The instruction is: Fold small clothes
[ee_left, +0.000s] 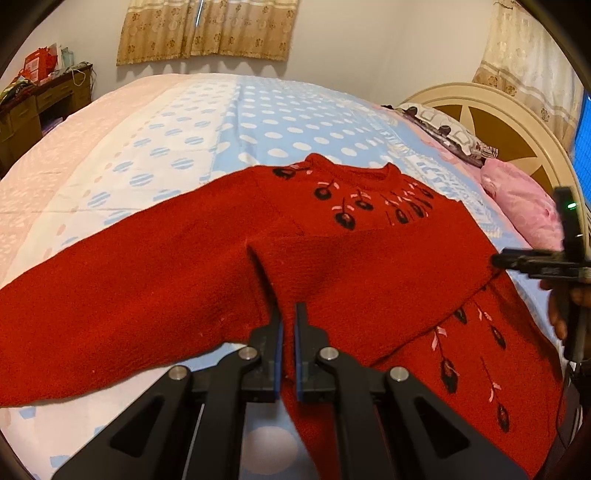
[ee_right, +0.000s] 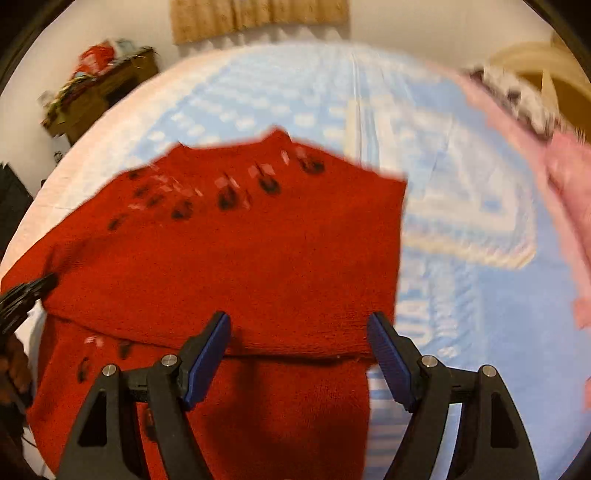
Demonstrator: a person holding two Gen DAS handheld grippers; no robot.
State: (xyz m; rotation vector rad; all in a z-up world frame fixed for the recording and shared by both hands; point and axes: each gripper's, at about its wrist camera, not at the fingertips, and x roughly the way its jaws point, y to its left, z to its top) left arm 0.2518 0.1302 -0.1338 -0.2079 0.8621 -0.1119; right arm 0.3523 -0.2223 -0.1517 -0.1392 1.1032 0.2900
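A wide bed is seen filling both views, covered by a blue and white dotted sheet, with a cream headboard at the right and pillows stacked against it. A brown desk piled with clutter is seen at the far left by the wall, and patterned curtains are hung above.

Spread across the bed is the red sweater, collar away from the cameras, one sleeve stretched out to the left, its front stitched with dark and pink flowers. A fold of its fabric is laid over the body.

The left hand-held gripper is closed on a raised ridge of the sweater near the sleeve seam. The right hand-held gripper is held wide open just over the folded edge, nothing between its blue pads; that view is blurred.
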